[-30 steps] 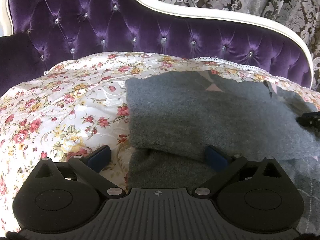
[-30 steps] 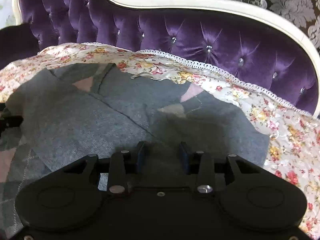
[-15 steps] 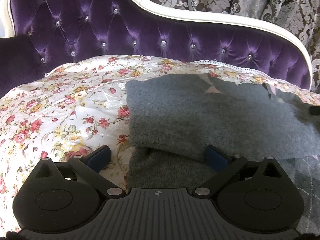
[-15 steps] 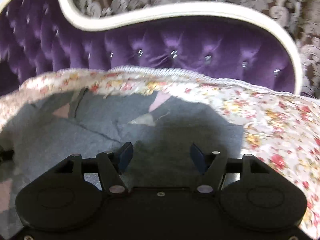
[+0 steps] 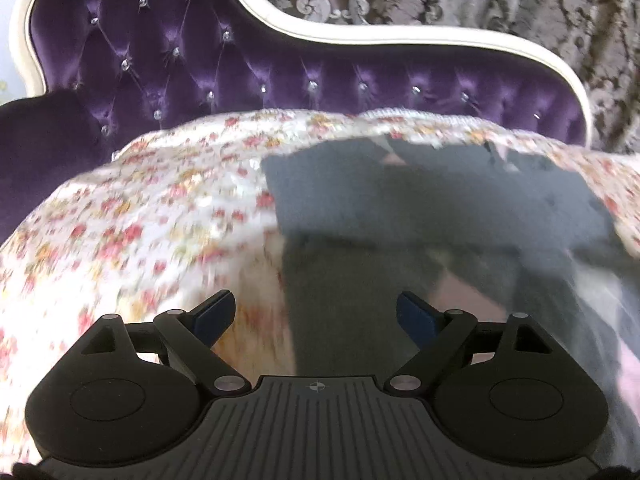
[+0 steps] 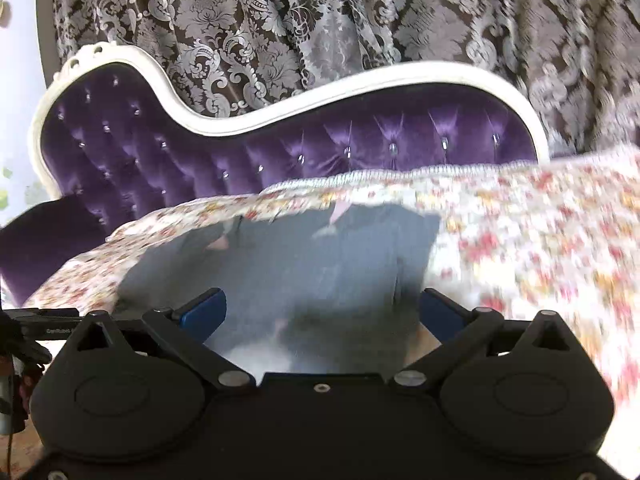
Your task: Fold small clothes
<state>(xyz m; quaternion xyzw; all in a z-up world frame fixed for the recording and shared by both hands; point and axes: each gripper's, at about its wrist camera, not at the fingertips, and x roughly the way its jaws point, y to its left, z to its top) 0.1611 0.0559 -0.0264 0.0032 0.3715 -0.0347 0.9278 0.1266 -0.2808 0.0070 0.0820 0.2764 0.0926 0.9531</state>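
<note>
The grey knitted garment is laid on the floral cover spread over the purple tufted sofa, toward the right of the cover and reaching almost to its far edge. A far portion appears doubled over the near part, a fold line being seen across the middle; pale pink patches show at the near right, though blur hides detail. The left tool is held with its fingers spread wide and empty over the garment's near left edge. The right tool is likewise spread, nothing pinched, above the near part of the garment. Both seem parted because the fabric has been let go, probably so that a new edge can be taken for the next fold.
</note>
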